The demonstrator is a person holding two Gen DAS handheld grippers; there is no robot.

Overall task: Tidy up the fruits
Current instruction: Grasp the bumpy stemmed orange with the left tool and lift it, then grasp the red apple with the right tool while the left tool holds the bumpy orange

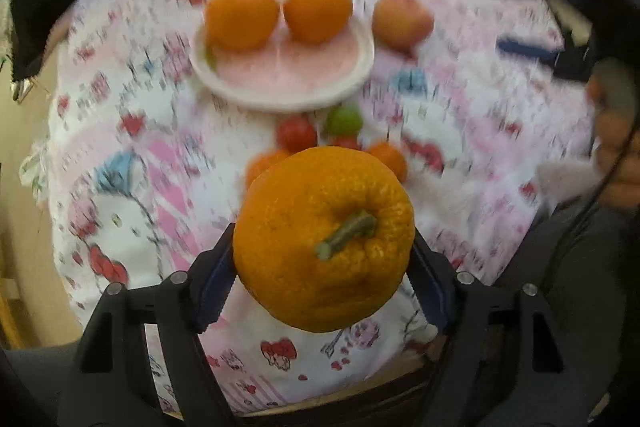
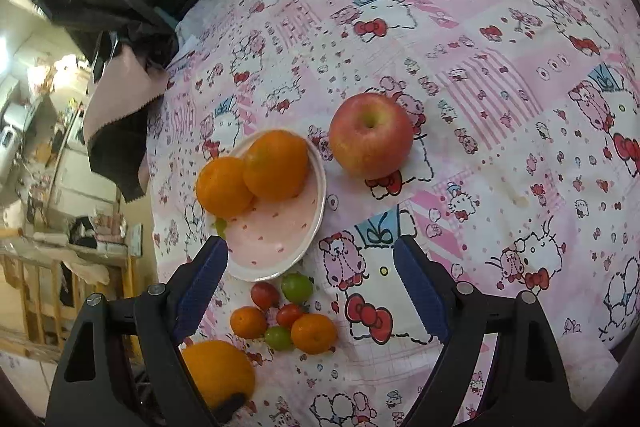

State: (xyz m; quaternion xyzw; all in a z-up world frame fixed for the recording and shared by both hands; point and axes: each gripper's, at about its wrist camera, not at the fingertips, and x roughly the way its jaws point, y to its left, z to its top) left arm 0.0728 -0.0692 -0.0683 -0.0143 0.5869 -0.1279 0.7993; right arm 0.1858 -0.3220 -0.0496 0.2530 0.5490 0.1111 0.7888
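My left gripper (image 1: 323, 263) is shut on a large bumpy orange (image 1: 323, 239) with a green stem, held above the tablecloth in front of a pink plate (image 1: 288, 73). The plate carries two oranges (image 1: 241, 15) (image 1: 318, 11). An apple (image 1: 402, 20) lies on the cloth right of the plate. Several small red, green and orange fruits (image 2: 286, 315) lie in a cluster just in front of the plate. My right gripper (image 2: 310, 287) is open and empty, hovering over the cluster and the plate (image 2: 280, 243). The held orange (image 2: 218, 371) shows at the lower left of the right wrist view.
A pink cartoon-print cloth (image 2: 480, 107) covers the table. Dark clothing (image 2: 120, 27) hangs at the table's far left edge. The table edge drops off on the left, with room furniture (image 2: 60, 187) beyond it. The person's hand (image 1: 616, 147) is at the right.
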